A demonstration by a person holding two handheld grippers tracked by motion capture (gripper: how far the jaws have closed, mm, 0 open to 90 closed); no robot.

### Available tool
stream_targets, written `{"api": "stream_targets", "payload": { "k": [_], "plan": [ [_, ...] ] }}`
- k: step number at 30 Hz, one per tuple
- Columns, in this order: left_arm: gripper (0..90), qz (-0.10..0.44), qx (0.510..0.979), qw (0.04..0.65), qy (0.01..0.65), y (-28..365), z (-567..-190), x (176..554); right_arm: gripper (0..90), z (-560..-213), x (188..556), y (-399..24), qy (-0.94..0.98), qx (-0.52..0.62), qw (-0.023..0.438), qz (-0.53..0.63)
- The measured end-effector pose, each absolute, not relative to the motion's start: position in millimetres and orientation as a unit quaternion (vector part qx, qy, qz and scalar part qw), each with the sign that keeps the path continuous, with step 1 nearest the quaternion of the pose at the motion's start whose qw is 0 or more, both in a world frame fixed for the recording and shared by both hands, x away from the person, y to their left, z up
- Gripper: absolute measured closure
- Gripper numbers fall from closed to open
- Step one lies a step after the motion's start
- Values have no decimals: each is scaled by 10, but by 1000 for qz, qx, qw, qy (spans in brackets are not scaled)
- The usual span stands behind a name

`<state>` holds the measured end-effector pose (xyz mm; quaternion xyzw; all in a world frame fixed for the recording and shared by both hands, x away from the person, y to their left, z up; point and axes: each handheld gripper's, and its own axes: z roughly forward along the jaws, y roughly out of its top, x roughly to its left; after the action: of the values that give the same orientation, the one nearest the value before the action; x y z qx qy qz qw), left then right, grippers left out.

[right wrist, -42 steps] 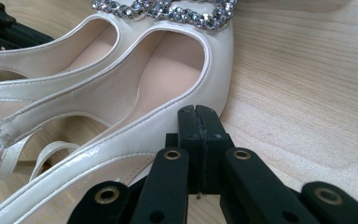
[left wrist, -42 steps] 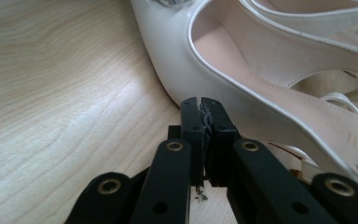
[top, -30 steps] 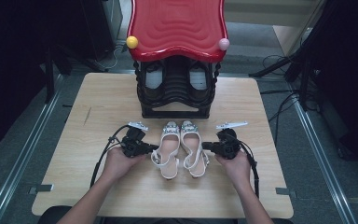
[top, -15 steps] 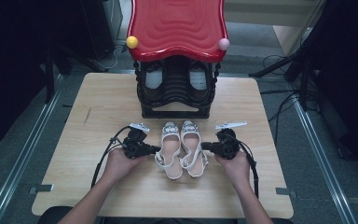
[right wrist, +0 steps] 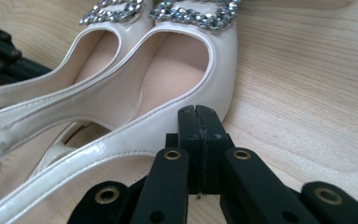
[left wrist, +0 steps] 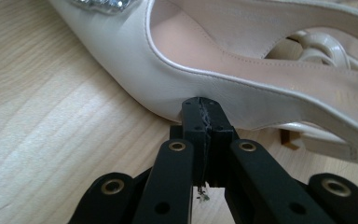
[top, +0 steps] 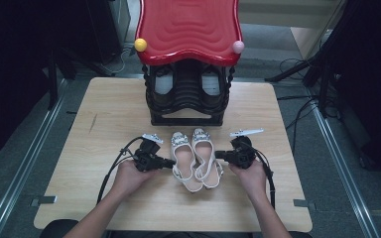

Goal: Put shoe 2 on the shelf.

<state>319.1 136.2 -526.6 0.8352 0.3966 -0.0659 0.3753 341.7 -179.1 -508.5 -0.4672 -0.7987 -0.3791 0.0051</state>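
A pair of white slingback shoes with crystal buckles lies side by side on the wooden table (top: 104, 119), toes pointing away from me. My left gripper (top: 171, 162) is shut, and its tips (left wrist: 200, 103) rest against the outer side of the left shoe (top: 182, 159) (left wrist: 214, 56). My right gripper (top: 217, 154) is also shut. Its tips (right wrist: 198, 112) rest against the outer side of the right shoe (top: 206, 157) (right wrist: 182, 60). Neither gripper has anything between its jaws. The left shoe (right wrist: 98, 60) lies close beside the right one.
A black shoe rack (top: 188, 106) with a wavy red top (top: 188, 25) stands at the table's back middle, with dark shoes inside. A yellow ball (top: 140, 44) and a pink ball (top: 238, 47) sit on its front corners. Cables trail from both grippers toward the front edge.
My left gripper has edged slightly to the right, nudging the left shoe closer to the right shoe. The right gripper has stayed put.
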Motion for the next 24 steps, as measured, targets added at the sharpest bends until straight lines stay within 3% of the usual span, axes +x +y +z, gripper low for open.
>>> {"api": "stream_targets", "payload": {
  "k": [15, 18, 24],
  "plan": [
    [898, -81, 839, 384, 378, 1235, -5294, 3057, 890, -5068, 3496, -1873, -798, -475, -6, -371],
    [834, -99, 836, 389, 374, 1271, -5284, 3071, 871, -5061, 3490, -1874, -800, -474, -14, -368],
    [695, -79, 831, 399, 380, 1365, -5184, 3085, 799, -4997, 3483, -1932, -792, -468, -20, -391]
  ]
}}
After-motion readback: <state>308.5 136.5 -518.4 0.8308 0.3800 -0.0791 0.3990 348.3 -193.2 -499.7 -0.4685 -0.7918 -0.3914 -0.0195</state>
